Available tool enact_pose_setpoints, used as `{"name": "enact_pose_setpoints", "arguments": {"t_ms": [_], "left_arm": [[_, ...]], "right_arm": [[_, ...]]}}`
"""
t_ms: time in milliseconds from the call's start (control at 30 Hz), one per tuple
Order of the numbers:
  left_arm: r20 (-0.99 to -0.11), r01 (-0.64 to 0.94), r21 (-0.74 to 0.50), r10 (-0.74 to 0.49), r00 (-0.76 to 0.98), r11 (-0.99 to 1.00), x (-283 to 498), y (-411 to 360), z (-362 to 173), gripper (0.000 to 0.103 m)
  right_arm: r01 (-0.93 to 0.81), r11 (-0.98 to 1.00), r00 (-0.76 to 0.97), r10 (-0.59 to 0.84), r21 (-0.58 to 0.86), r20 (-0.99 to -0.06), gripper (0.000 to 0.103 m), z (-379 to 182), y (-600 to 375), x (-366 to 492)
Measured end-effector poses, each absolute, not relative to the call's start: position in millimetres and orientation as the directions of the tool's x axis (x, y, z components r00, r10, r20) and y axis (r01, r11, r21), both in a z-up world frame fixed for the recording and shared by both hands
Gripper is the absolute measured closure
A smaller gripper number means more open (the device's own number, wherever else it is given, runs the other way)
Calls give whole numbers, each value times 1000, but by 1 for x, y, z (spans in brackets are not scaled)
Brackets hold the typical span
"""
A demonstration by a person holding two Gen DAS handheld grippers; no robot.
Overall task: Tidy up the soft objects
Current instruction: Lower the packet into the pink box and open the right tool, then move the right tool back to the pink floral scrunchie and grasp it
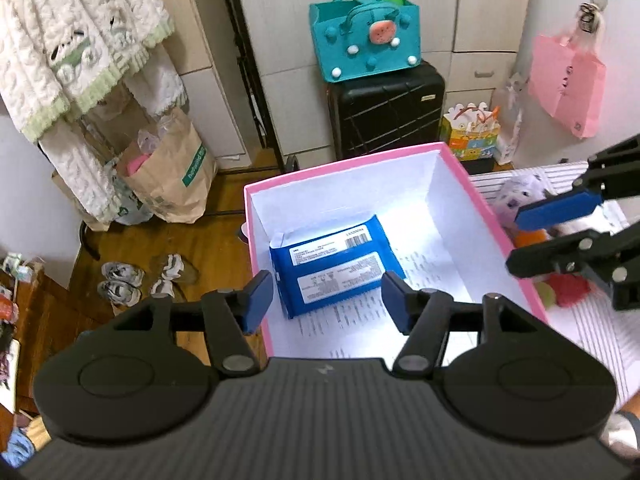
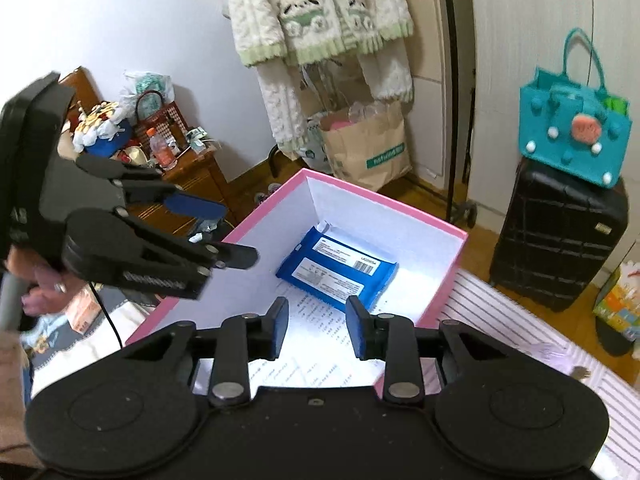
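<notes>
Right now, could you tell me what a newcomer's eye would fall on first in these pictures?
A blue wipes pack lies alone inside the pink-rimmed box, on its white floor. Both hand-held grippers hover open and empty over it, the left hand-held gripper nearer the box's left wall. Behind, a teal felt bag sits on a black suitcase.

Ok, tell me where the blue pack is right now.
The blue pack lies flat on the floor of the pink box, near its left wall in the left wrist view, ahead of both open grippers, and neither gripper touches it.
</notes>
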State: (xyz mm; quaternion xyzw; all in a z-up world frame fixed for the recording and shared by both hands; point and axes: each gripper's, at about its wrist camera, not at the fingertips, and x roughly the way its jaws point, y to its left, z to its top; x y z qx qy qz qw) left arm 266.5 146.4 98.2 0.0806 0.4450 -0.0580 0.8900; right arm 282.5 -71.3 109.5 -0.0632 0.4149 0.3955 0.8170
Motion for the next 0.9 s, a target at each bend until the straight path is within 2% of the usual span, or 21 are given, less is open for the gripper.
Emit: {"name": "enact_pose_setpoints", "arguments": {"t_ms": [367, 467, 600, 800, 900], "left_arm": [[-716, 263, 113, -105, 690, 958, 200, 113, 145, 29], [-699, 295, 110, -137, 702, 949, 182, 98, 149, 27], [-673, 352, 83, -208, 709, 932, 162, 76, 151, 16], [-629, 412, 21, -309, 714, 911, 141, 37, 145, 12], [-615, 442, 7, -345, 709, 897, 135, 18, 137, 10]], "right_arm": [[-695, 692, 421, 611, 195, -670, 57, 131, -127, 230], [-687, 704, 448, 604, 178, -659, 55, 136, -145, 214], [-682, 714, 480, 602, 161, -638, 52, 139, -169, 194], [-670, 732, 529, 591, 128, -609, 52, 129, -206, 169], [-652, 748, 550, 577, 121, -604, 47, 122, -223, 160]]}}
